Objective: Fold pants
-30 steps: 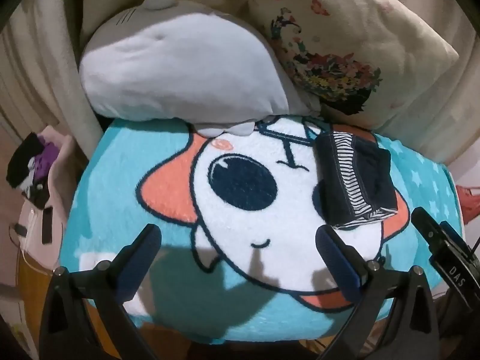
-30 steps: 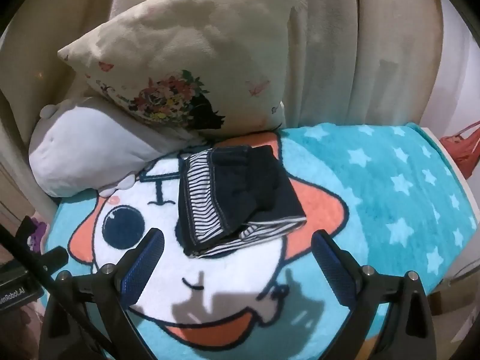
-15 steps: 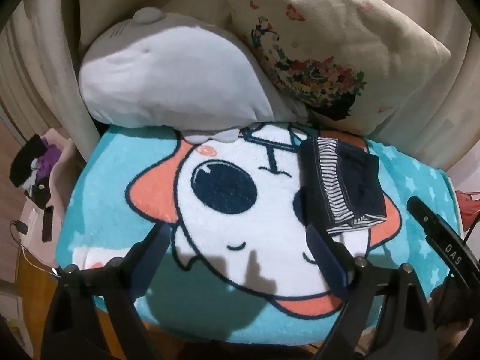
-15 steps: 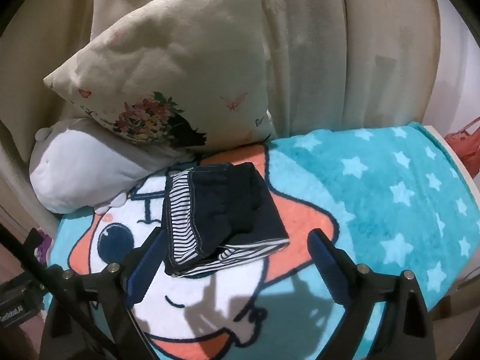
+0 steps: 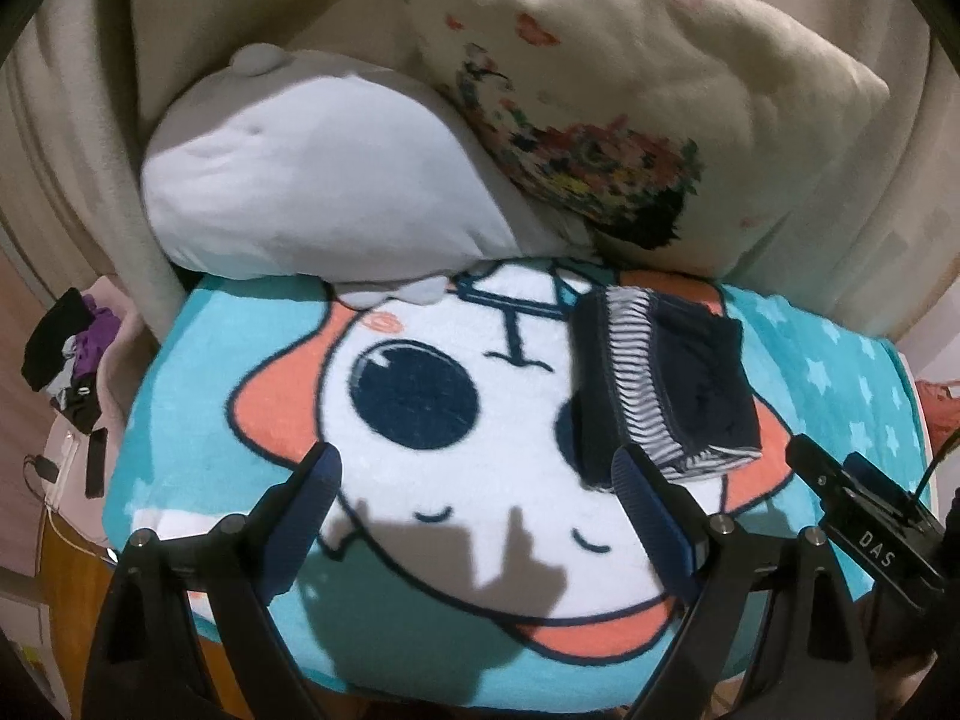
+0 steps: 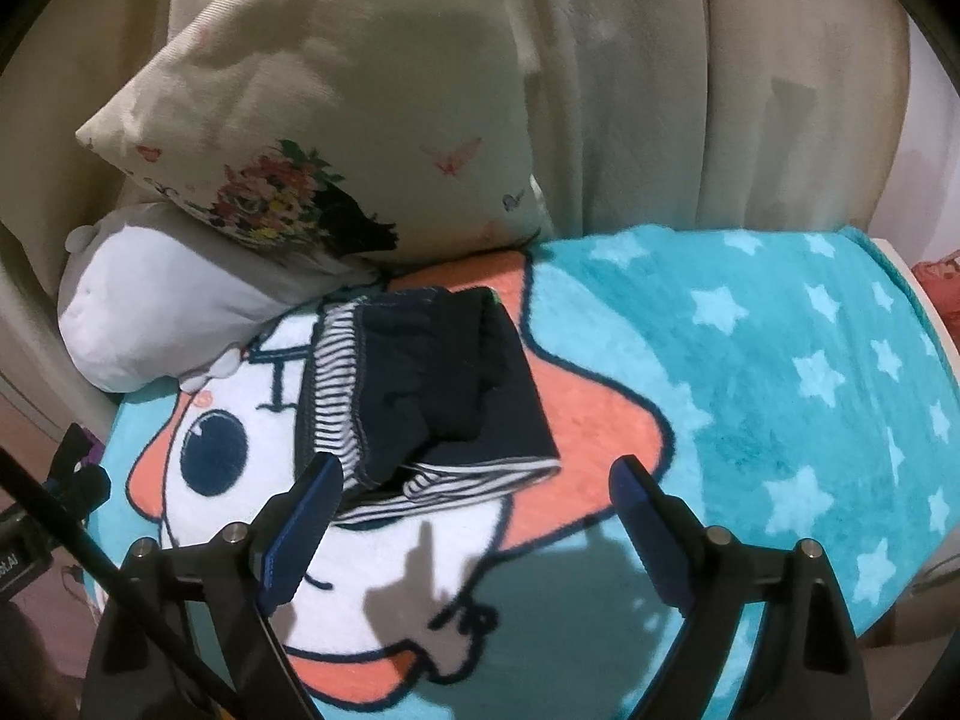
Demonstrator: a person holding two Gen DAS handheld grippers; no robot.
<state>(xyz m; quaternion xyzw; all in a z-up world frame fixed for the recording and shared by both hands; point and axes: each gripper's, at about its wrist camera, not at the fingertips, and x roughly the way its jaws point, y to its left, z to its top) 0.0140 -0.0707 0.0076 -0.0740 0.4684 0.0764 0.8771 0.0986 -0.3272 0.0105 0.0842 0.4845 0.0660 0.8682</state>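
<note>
The dark navy pants with a striped lining lie folded into a small bundle on the teal cartoon blanket. They also show in the right wrist view, just beyond the fingertips. My left gripper is open and empty, held above the blanket with the pants past its right finger. My right gripper is open and empty, held just in front of the bundle. The other gripper's body shows at the right edge of the left wrist view.
A grey plush pillow and a cream floral cushion lean at the back on the beige sofa. A dark pile of items lies on a side surface at left. The blanket's starred part spreads right.
Both grippers have drawn back and risen from the folded pants, staying open. The pants have not moved.
</note>
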